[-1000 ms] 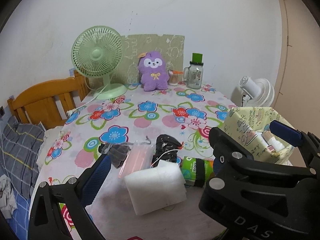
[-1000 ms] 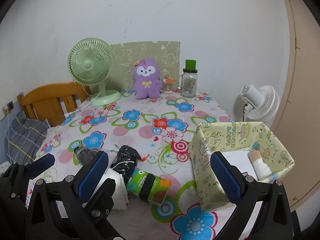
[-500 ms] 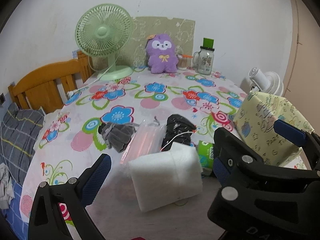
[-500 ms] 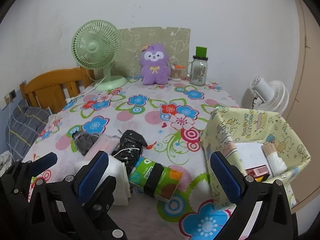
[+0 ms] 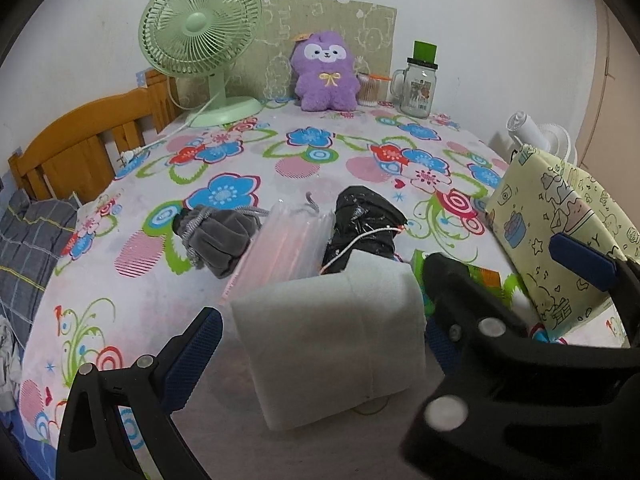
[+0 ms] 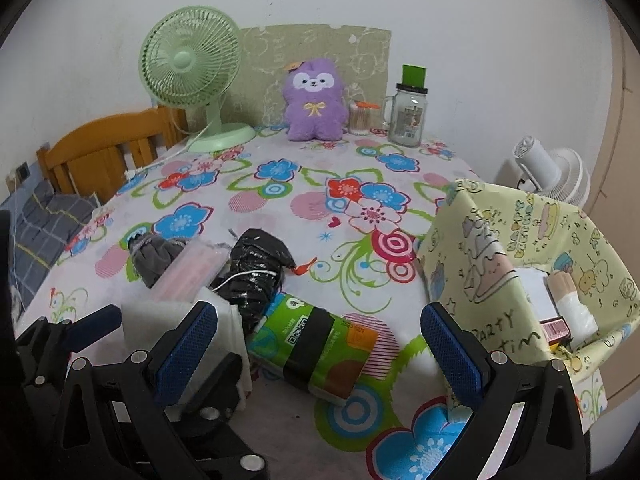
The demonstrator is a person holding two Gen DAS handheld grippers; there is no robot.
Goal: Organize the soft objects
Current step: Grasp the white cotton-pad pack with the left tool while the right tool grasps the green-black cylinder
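From the left wrist, the left tongs (image 5: 320, 348) stood spread around a white foam block (image 5: 332, 344) lying crosswise on the surface (image 5: 132, 280) (contact unclear).

From the right wrist, the right tongs (image 6: 320, 352) gaped, empty, over a green tissue pack (image 6: 316, 344) angled toward the near right.

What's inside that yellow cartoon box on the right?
In the yellow box: a white-wrapped roll, a white sheet and a reddish pack. Its walls hide anything deeper.

A home bedroom: a wooden bed frame (image 5: 76, 148) with plaid bedding (image 5: 28, 240) beside the floral-clothed worktop (image 5: 344, 160), a purple plush toy (image 5: 325, 72) and green desk fan (image 5: 200, 36) at its far edge.
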